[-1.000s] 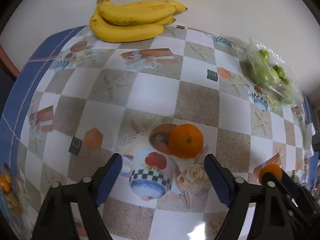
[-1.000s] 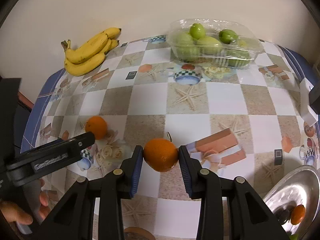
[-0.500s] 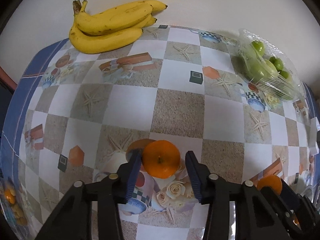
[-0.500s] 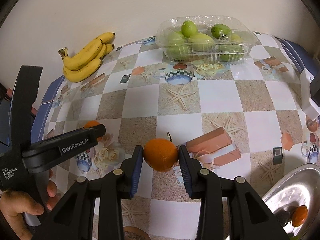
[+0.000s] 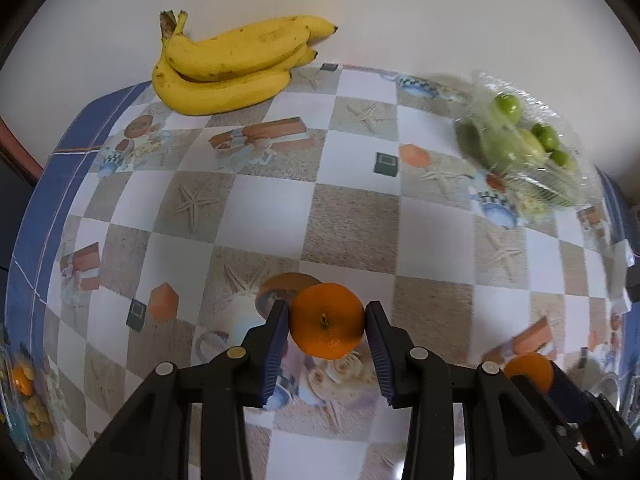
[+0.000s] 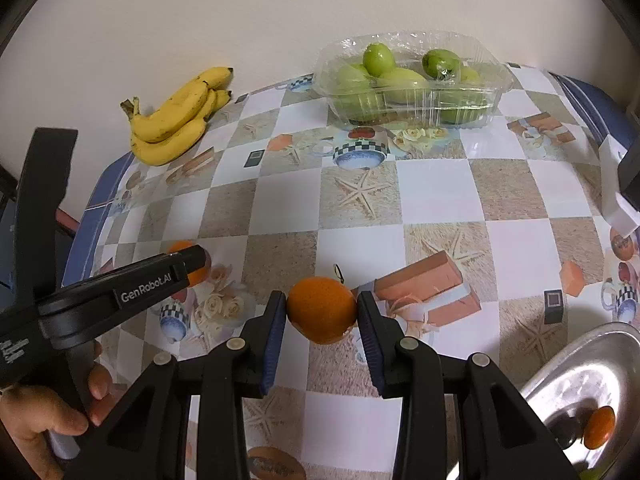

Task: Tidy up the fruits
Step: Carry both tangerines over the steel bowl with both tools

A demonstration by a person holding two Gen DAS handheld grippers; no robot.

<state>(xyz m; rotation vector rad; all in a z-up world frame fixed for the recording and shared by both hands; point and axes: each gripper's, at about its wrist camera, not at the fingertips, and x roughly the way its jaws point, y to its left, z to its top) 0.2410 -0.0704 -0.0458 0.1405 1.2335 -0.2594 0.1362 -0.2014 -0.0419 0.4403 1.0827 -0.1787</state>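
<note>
My left gripper (image 5: 326,326) is shut on an orange (image 5: 327,320), its blue pads pressed on both sides, just above the patterned tablecloth. My right gripper (image 6: 322,314) is shut on a second orange (image 6: 321,308), held low over the table. In the right wrist view the left gripper (image 6: 192,264) reaches in from the left with its orange (image 6: 182,249) partly hidden behind a finger. In the left wrist view the right gripper's orange (image 5: 530,370) shows at the lower right.
A bunch of bananas (image 5: 236,64) lies by the far wall. A clear plastic box of green fruit (image 6: 412,78) stands at the back right. A metal tray (image 6: 588,384) reflecting an orange sits at the near right. A plate (image 5: 24,396) with small fruit is at the left edge.
My left gripper has closed from wide open onto its orange and now holds it. My right gripper has kept its hold on the other orange and shifted only slightly.
</note>
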